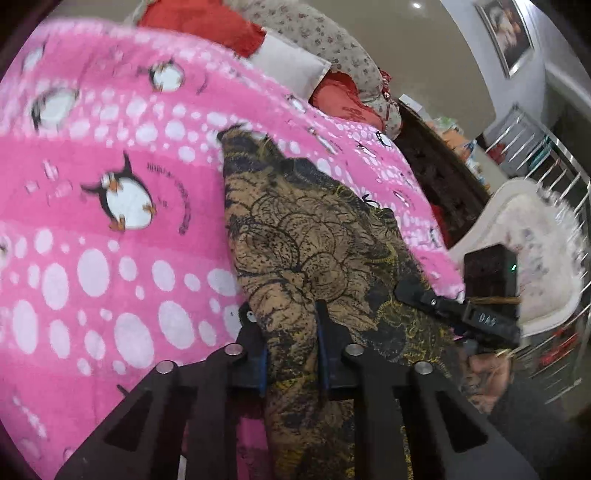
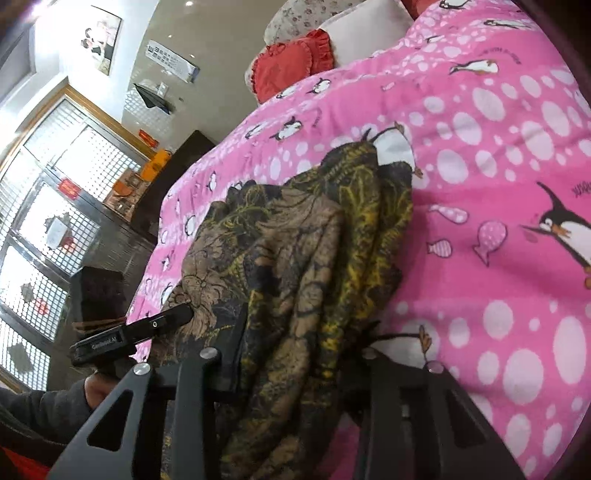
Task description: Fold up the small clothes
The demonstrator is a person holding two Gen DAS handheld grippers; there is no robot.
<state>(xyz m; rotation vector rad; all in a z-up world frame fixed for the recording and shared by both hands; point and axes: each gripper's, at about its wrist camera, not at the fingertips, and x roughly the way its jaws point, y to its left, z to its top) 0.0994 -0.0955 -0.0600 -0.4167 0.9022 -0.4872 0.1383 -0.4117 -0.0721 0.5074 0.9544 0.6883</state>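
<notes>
A brown, black and yellow floral garment point(image 1: 306, 236) lies bunched on a pink penguin-print blanket point(image 1: 110, 206). My left gripper point(image 1: 286, 332) is shut on the near edge of the garment, cloth pinched between its fingers. The right gripper point(image 1: 454, 306) shows at the garment's right side in the left wrist view. In the right wrist view the same garment point(image 2: 295, 240) hangs in folds between the fingers of my right gripper point(image 2: 299, 354), which is closed on it. The left gripper point(image 2: 147, 328) grips the garment's left edge there. The blanket point(image 2: 480, 184) spreads out to the right.
Red ruffled cushions point(image 1: 207, 22) and a floral pillow point(image 1: 325, 33) lie at the head of the bed. A white fluffy chair point(image 1: 532, 236) and a metal rack point(image 1: 546, 155) stand to the right. A dark cabinet point(image 2: 173, 173) and barred windows point(image 2: 55, 192) are on the left.
</notes>
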